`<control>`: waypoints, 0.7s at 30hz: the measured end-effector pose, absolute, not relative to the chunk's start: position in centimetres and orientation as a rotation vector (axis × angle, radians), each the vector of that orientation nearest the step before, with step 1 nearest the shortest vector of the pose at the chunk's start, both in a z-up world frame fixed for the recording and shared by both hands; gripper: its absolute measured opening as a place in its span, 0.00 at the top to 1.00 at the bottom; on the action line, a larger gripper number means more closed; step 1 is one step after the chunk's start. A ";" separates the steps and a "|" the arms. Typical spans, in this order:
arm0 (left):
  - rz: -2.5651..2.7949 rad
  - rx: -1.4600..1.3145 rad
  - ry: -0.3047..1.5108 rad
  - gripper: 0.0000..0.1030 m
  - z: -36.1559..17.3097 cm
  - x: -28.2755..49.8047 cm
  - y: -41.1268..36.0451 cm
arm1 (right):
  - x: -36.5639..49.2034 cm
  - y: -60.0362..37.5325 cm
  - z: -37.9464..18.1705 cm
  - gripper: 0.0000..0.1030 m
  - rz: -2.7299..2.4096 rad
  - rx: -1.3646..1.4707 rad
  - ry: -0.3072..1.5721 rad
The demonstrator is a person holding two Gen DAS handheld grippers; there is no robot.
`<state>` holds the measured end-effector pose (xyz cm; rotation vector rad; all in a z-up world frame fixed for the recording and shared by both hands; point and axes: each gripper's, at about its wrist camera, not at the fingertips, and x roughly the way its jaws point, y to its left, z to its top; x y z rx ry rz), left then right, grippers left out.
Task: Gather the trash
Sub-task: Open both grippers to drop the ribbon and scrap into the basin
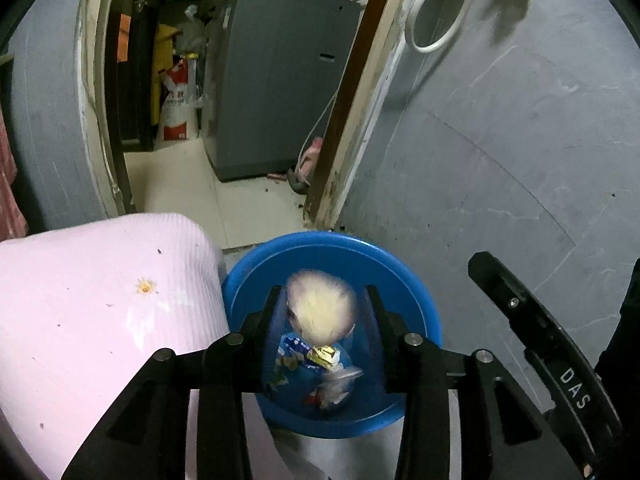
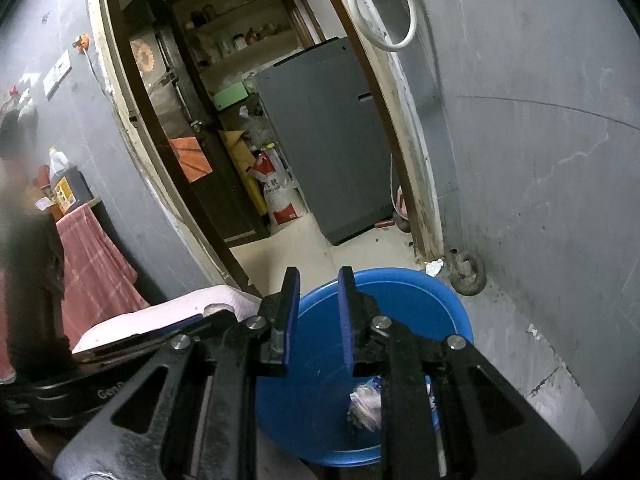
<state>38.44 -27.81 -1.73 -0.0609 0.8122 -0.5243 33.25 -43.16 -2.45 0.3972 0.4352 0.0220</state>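
A blue plastic basin stands on the floor beside a pink-covered surface. It also shows in the right wrist view. My left gripper is open above the basin. A blurred white crumpled ball is between its fingers, falling free over the basin. Wrappers lie in the basin's bottom. My right gripper is open and empty above the basin's near-left rim. Crumpled wrappers show in the basin below it.
A grey wall rises right of the basin. A doorway behind leads to a tiled room with a grey appliance and a sack. A metal ring and paper scrap lie by the door frame. A red towel hangs left.
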 end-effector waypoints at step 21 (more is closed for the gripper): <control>-0.444 -0.092 0.704 0.39 1.0 37.0 -23.6 | 32.3 -42.7 -1.8 0.44 -0.006 0.362 0.412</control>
